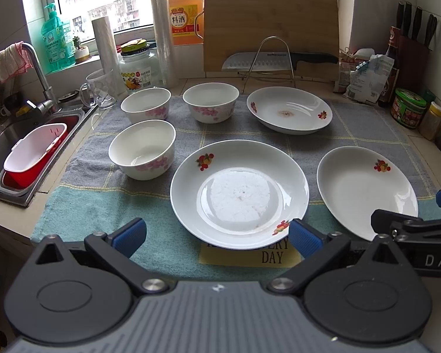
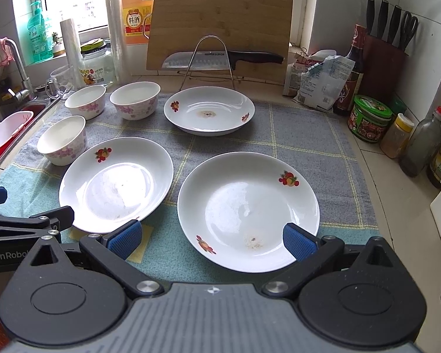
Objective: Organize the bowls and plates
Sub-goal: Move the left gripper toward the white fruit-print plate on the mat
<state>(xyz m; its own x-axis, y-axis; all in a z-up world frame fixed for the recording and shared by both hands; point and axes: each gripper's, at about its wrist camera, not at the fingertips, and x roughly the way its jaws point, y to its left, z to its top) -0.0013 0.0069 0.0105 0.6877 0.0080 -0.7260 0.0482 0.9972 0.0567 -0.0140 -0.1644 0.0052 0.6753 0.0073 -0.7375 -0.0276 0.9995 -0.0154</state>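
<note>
Left wrist view: three plates and three bowls point(image 1: 142, 148) on the tabletop towel point(image 1: 82, 203). Left hand-held gripper point(image 1: 217, 235) is wide open, empty, with the middle plate point(image 1: 239, 194) right ahead near the front edge. Right hand-held gripper point(image 2: 211, 239) gapes over the right plate point(image 2: 248, 210), also empty.

The three plates point(image 2: 248, 211) point(image 2: 116, 184) point(image 2: 209, 110) were white, each rim printed with small red-and-orange fruit sprigs; the far one carried a brownish stain at its centre. The three bowls point(image 1: 142, 148) point(image 1: 146, 104) point(image 1: 211, 101) were white too, with pink blossoms around their sides. Under them lay a cloth point(image 2: 302, 153) of grey crossed by pale yellow lines, turning teal along its near edge, with a yellow patch lettered in black. Both grippers point(image 1: 217, 236) point(image 2: 211, 239) were black with ribbed blue pads point(image 1: 304, 239). In the sink sat a red tub point(image 1: 32, 158) with a white inner basket. The chopping board point(image 1: 270, 26) was a light wood brown.
</note>
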